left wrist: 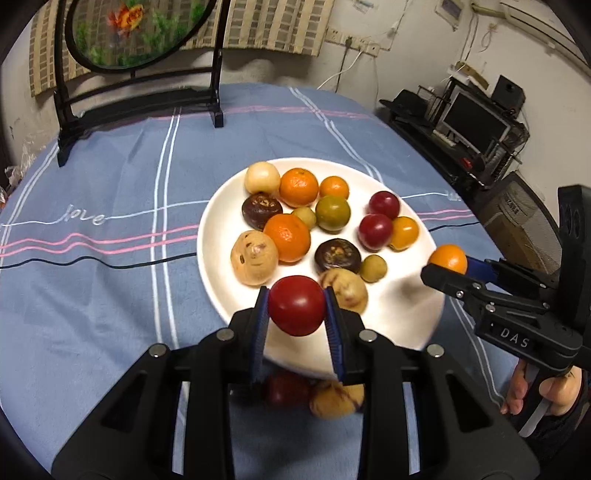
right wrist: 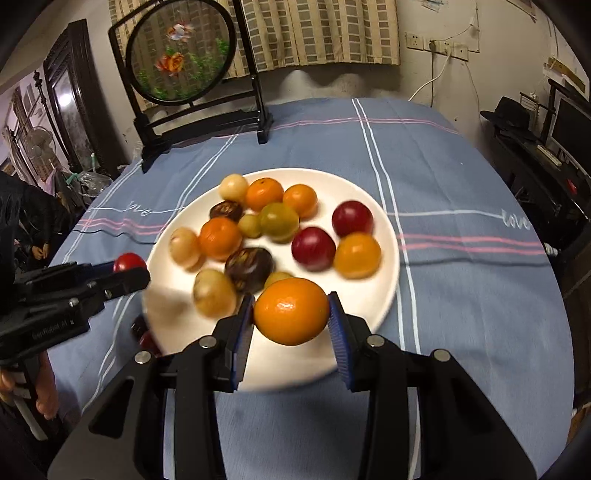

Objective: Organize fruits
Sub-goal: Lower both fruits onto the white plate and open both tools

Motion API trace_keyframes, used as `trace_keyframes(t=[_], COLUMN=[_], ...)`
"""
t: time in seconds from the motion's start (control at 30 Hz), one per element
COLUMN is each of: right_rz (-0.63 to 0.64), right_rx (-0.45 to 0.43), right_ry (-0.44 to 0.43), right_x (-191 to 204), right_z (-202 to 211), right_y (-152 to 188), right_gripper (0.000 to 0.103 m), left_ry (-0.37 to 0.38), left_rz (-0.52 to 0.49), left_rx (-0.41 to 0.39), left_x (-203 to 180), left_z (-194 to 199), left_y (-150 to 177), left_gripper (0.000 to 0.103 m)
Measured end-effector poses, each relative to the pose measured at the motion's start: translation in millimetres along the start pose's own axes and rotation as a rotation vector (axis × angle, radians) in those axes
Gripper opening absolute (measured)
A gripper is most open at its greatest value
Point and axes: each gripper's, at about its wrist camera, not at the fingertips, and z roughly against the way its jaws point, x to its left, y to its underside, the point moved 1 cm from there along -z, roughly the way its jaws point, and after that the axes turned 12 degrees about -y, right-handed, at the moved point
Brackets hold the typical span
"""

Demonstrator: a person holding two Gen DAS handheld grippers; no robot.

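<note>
The left gripper (left wrist: 297,310) clamps a red fruit (left wrist: 296,305) between its blue pads, held above the near rim of the white plate (left wrist: 210,236). To its right, the right gripper (right wrist: 291,314) grips an orange fruit (right wrist: 291,311) over the same plate's edge.

Fruits (left wrist: 295,186) lie on the plate (left wrist: 221,206), screen (left wrist: 136,33) behind.

My desk (right wrist: 461,177) wears a blue striped cloth. Behind it: a round embroidered screen (right wrist: 181,55) in a black stand, a checked curtain (right wrist: 317,33), a white wall with sockets (right wrist: 436,46), and a dark shelf holding a monitor (left wrist: 476,123).
</note>
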Motion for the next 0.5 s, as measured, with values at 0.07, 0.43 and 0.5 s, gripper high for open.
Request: trace_keyframes(t=[0.07,0.43,0.5], right_rz=[-0.008,-0.038,-0.031], right_rx=[0.008,0.014,-0.015], right_ry=[-0.006,0.031,0.035], right_x=[-2.8,-18.7,-16.1], right_z=[-8.7,-18.8,-8.1], right_y=[-2.3,-10.3,-11.2], right_gripper=[0.039,0.050,0.059], left_ry=[0.004,-0.003,-0.004], left_rz=[0.002,0.028,0.041], left_rx=[0.018,-0.043,-0.071], left_x=[-2.0,3.8,7.4], left_z=[-10.6,3.3,18.6], left_y=[-2.3,-14.1,-13.4], left_gripper=[0.029,0.052,0.053])
